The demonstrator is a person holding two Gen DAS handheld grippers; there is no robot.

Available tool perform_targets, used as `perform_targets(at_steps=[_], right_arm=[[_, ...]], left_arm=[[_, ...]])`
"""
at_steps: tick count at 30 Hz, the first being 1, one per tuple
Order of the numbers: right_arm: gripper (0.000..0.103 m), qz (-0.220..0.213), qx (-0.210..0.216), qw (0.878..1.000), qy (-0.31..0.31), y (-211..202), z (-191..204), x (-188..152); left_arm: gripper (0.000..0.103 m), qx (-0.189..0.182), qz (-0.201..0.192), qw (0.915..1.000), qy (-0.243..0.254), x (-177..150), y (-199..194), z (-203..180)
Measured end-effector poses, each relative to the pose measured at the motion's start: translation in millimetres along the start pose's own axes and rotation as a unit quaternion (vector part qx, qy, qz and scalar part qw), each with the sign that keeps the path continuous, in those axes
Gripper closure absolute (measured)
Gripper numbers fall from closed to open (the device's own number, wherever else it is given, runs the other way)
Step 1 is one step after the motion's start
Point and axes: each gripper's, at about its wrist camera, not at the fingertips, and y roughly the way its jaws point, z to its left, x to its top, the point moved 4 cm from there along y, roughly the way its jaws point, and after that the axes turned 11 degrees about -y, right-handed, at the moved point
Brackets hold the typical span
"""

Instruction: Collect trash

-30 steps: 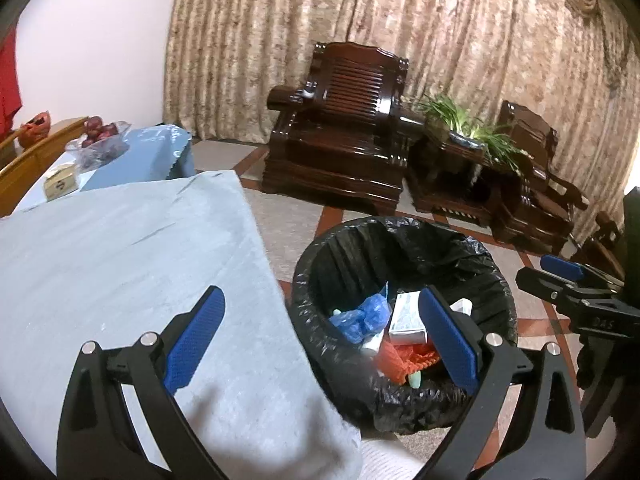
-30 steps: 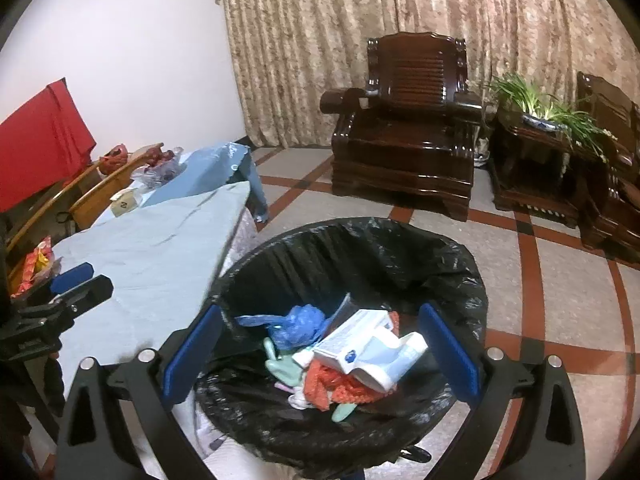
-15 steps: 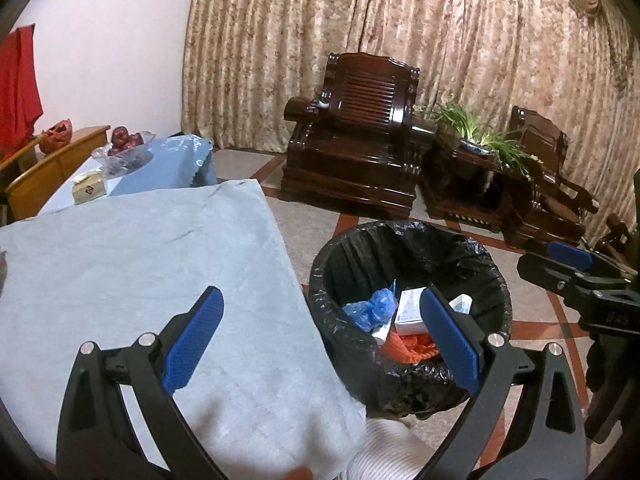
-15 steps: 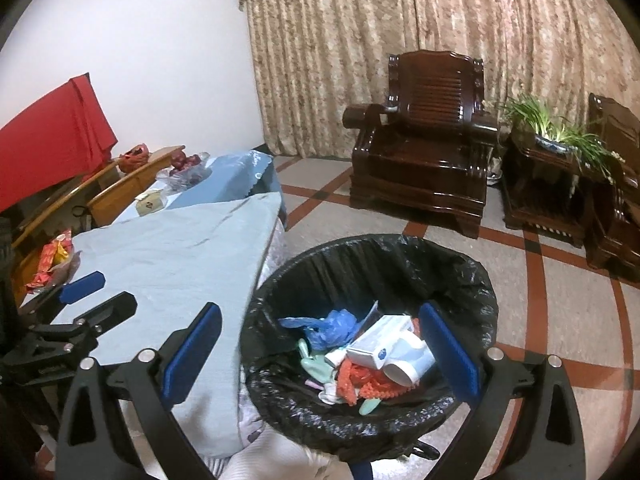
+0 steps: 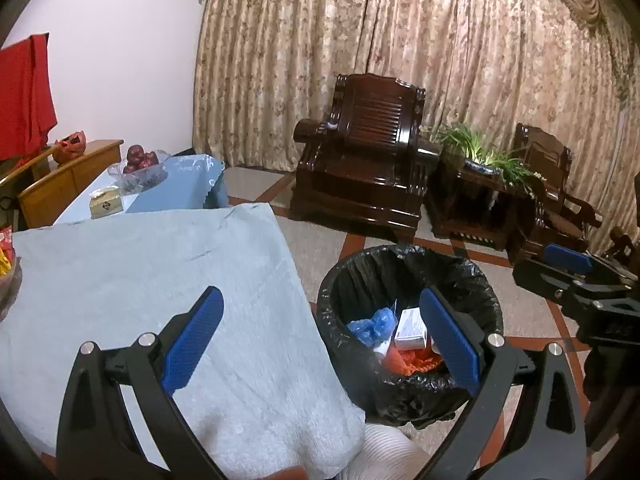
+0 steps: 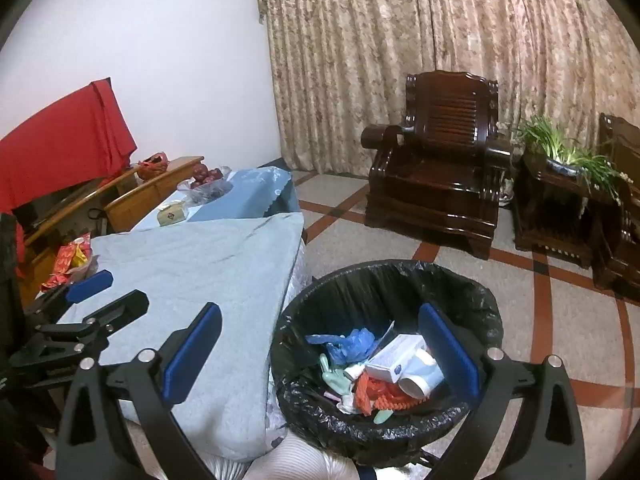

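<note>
A trash bin lined with a black bag (image 5: 472, 280) (image 6: 460, 284) stands on the floor by the table corner. It holds a blue plastic bag (image 6: 352, 342), a white box (image 6: 394, 358), a white cup (image 6: 422, 374) and red-orange netting (image 6: 380, 394). My left gripper (image 5: 320, 332) is open and empty above the table edge and bin. My right gripper (image 6: 320, 344) is open and empty above the bin's near rim. Each gripper shows at the edge of the other's view.
A table under a light blue cloth (image 5: 140, 272) (image 6: 200, 260) lies left of the bin. Red snack packets (image 6: 70, 258) sit at its far left. A fruit bowl (image 5: 140, 164), a small box (image 5: 105, 202), dark wooden armchairs (image 5: 368, 160) and a plant (image 5: 488, 156) stand beyond.
Both grippers have drawn back and up, away from the bin, so it looks smaller and more of the table and room shows. Both stay open.
</note>
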Motion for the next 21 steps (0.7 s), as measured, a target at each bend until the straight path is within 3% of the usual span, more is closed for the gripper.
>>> perform_targets(at_steps=[21], right_arm=[[0.006,-0.004,0.003,1.0,-0.009,0.4,5.3,3.2]], left_arm=[[0.007,0.003,-0.009,1.0,0.001,7.2,-7.8,4.9]])
